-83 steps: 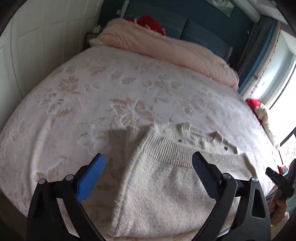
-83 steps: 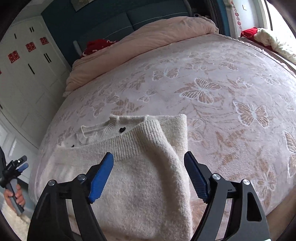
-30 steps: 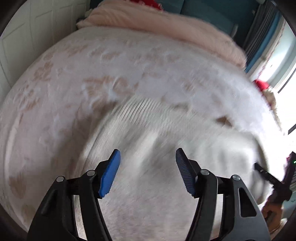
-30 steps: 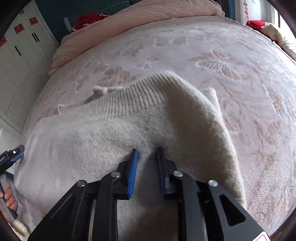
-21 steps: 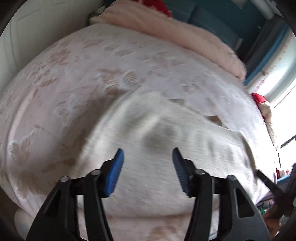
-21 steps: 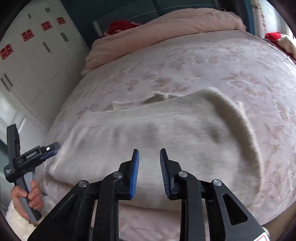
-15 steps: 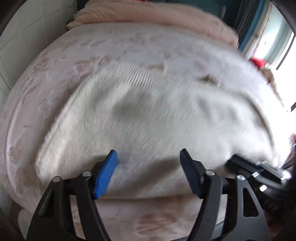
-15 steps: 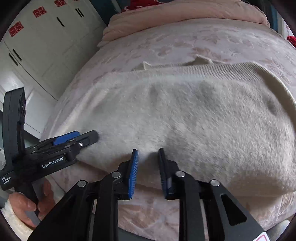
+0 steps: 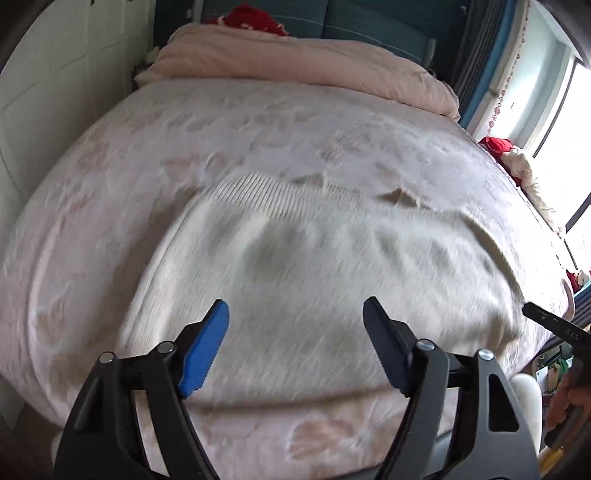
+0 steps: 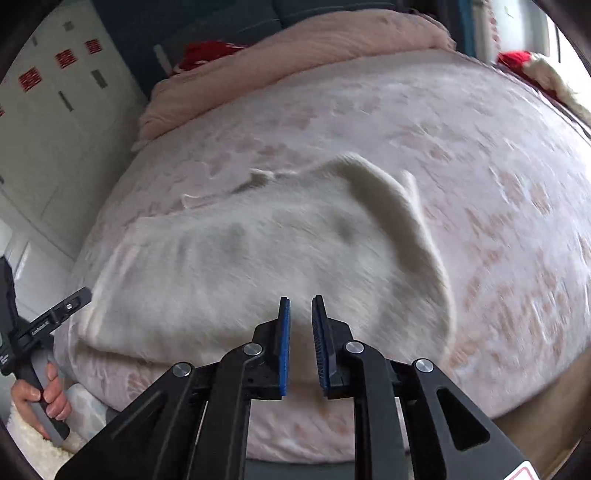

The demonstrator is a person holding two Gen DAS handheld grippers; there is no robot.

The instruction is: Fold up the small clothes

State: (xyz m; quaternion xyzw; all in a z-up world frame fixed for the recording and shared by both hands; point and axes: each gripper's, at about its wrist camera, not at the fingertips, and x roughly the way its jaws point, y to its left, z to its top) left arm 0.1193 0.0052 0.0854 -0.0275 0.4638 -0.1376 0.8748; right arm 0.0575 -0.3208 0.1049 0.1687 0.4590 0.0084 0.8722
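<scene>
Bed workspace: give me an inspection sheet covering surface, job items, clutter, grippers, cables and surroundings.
Surface: bedspread, pale pink with a floral pattern, covers the bed.
Job's things: one cream sweater lies folded near the bed's front edge, ribbed hem turned away from the cameras; the image is motion-blurred.
Clutter: rolled pink duvet at the head of the bed, red fabric behind it.
Grippers: left gripper wide open above the sweater, holding nothing; right gripper narrowed to a small gap, nothing between the fingers.
Cables: nothing seen.
Surroundings: white wardrobe on one side, bright window on the other, blue headboard behind.
</scene>
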